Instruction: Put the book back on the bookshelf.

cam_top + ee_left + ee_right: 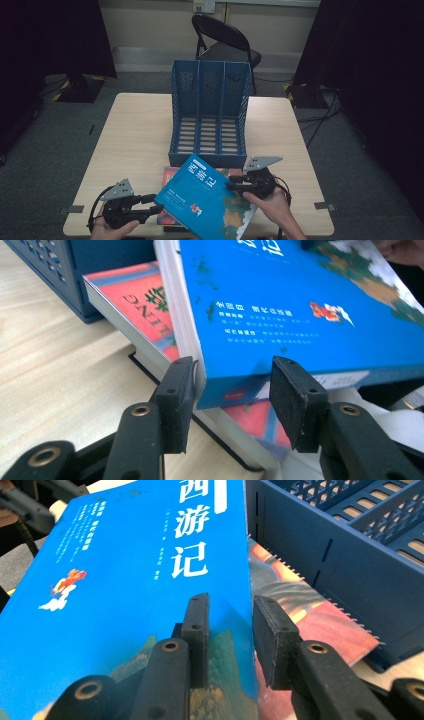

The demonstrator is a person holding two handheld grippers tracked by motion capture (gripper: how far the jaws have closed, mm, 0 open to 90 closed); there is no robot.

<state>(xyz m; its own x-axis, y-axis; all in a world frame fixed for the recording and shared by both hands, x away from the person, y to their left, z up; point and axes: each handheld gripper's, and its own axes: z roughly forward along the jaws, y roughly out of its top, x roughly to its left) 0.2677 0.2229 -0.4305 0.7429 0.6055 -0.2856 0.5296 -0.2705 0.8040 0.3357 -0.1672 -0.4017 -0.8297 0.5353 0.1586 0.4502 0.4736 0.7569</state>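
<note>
A blue book with white Chinese title characters hangs tilted over the table's near edge, its left corner raised. My right gripper is shut on its right edge; in the right gripper view one jaw lies on the cover and the other sits under the edge. My left gripper stands open at the book's lower left corner. In the left gripper view that corner sits between the jaws, the left pad against the page edges.
A red book lies flat under the blue one, on a dark-edged book. Just behind stands a blue three-slot file rack on the wooden table. A black folding chair stands beyond the table.
</note>
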